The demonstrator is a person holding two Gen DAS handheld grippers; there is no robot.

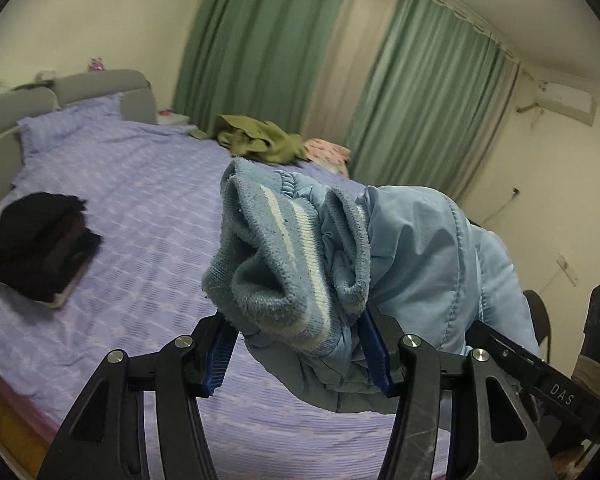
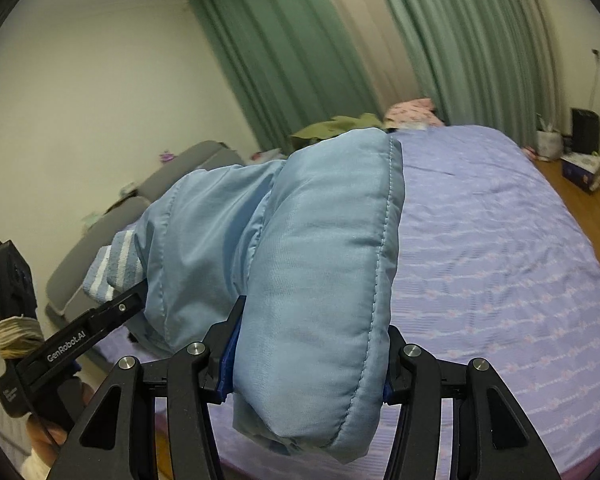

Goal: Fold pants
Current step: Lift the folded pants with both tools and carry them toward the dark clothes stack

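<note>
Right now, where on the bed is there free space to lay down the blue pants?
The widest bare stretch of purple bedspread lies ahead of the right gripper. Another patch lies between the black folded stack and the light-blue pants. The far edge is crowded: an olive garment and a pink cloth.

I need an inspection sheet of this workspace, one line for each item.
Surface: bed with purple sheet, wrinkled.
Job's things: light blue padded pants, bunched, lifted above the bed, held by both tools; striped knit cuff at the left tool.
Clutter: dark folded stack, green garment, pink cloth on the bed.
Grippers: left tool shut on the pants; right tool shut on the pants.
Cables: a thin wire on the wall.
Surroundings: green curtains, air conditioner, wooden floor.
</note>
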